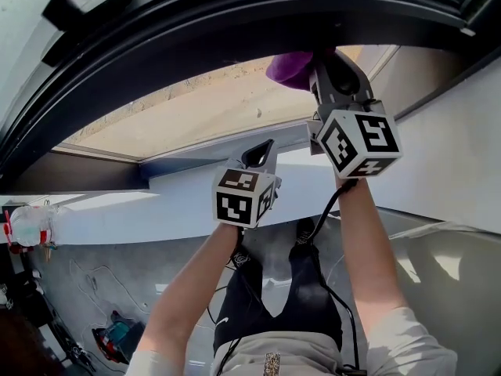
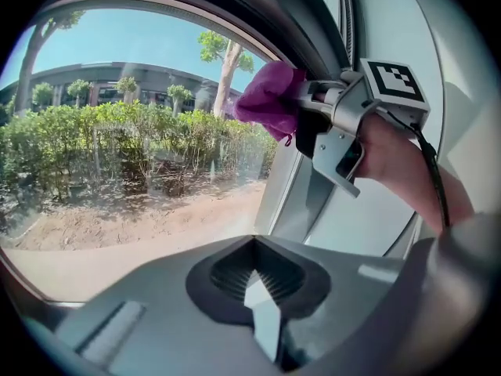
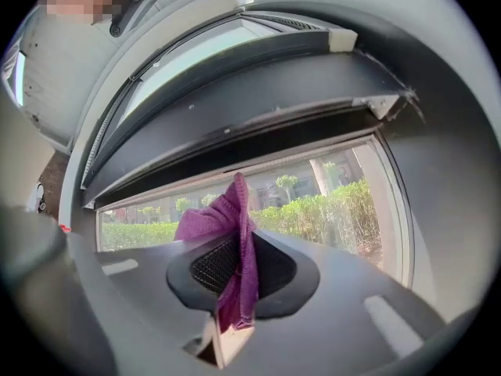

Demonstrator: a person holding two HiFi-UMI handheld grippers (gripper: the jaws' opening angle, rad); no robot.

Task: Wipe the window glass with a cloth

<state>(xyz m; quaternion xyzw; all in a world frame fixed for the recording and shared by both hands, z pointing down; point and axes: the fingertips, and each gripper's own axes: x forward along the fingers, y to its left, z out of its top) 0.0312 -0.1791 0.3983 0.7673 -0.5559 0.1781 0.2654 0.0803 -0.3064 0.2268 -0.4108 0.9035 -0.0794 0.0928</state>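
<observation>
Right gripper [image 1: 321, 73]: I am pinching the cloth [image 1: 290, 69] at the top edge of the window glass [image 1: 196, 108].
Left gripper [image 1: 258, 153]: pressed together, empty, below the glass.
Progress: wiping seems under way, with most of the glass left.

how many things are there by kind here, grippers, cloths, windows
grippers: 2 (left gripper shut with nothing in it, right gripper shut on the cloth)
purple cloth: 1
window glass: 1
total: 4
</observation>
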